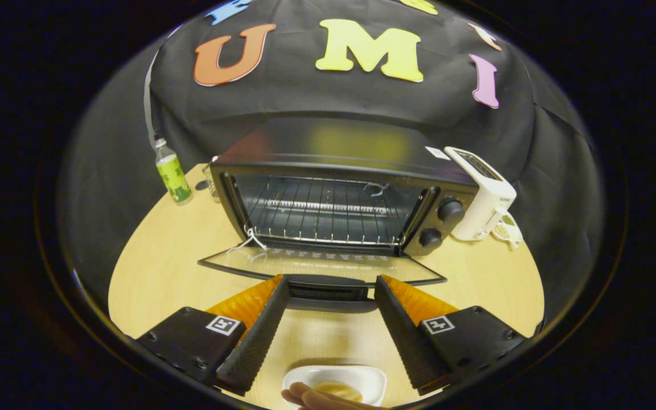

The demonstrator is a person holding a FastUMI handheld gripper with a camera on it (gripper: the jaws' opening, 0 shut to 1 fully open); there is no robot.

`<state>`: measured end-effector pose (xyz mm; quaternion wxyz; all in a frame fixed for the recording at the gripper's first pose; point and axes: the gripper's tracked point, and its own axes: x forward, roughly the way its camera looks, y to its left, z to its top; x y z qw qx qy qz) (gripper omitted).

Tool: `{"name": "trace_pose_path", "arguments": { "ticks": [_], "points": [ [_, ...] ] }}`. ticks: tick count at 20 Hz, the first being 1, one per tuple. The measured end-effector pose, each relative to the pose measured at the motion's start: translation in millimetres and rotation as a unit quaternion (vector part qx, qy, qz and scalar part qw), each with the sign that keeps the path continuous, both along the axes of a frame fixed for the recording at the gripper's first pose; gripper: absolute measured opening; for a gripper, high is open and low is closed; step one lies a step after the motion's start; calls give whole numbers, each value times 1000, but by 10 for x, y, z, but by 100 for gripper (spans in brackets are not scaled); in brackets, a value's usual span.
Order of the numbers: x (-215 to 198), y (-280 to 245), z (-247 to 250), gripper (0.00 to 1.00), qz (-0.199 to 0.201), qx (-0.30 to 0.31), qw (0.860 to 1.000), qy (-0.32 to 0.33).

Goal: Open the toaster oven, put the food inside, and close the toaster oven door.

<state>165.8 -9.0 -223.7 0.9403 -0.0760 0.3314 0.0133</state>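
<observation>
Hovering with the gripper (331, 280) spread wide, fingers pressing on nothing, tips reaching just short of the handle (331, 289) of the door (316, 265). Facing the toaster oven (333, 165) at 12 o'clock, its door lying flat on the table (157, 267) and the wire rack (322, 216) bare. Judging the opening done and the loading now in hand.

Finding the food (339, 390) at 6 o'clock, in a white dish (300, 378) close under the fingers' roots, a person's hand (312, 400) touching the dish's near rim.

Likely needing:
- pulling back and dipping toward 6 o'clock, keeping the fingers wide until both straddle the food or the dish's rim;
- closing gently, since the food is looking soft and pale, though too small to identify;
- lifting clear of the flat door and its handle before travelling toward 12 o'clock;
- aiming for the middle of the rack, staying off the string tied at its 8 o'clock corner and off the knobs (450, 209) at 2 o'clock;
- releasing only once resting on the wires.

Steering clear of the bottle (173, 173) at 10 o'clock and the white appliance (484, 199) at 2 o'clock, both well apart from the path.
</observation>
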Motion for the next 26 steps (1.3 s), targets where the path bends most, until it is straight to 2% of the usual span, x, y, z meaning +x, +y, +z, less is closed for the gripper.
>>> {"name": "trace_pose_path", "arguments": {
  "ticks": [4,9,14,18,23,26],
  "points": [
    [-87,-51,-211,100,2,6,1000,31],
    [-52,-96,-537,100,-10,64,996,67],
    [-68,-163,-547,100,-13,62,997,52],
    [-426,-160,-517,100,10,78,995,55],
    [-904,-210,-556,100,41,38,998,24],
    [-1088,-305,-653,100,36,26,999,0]
  ]
}}
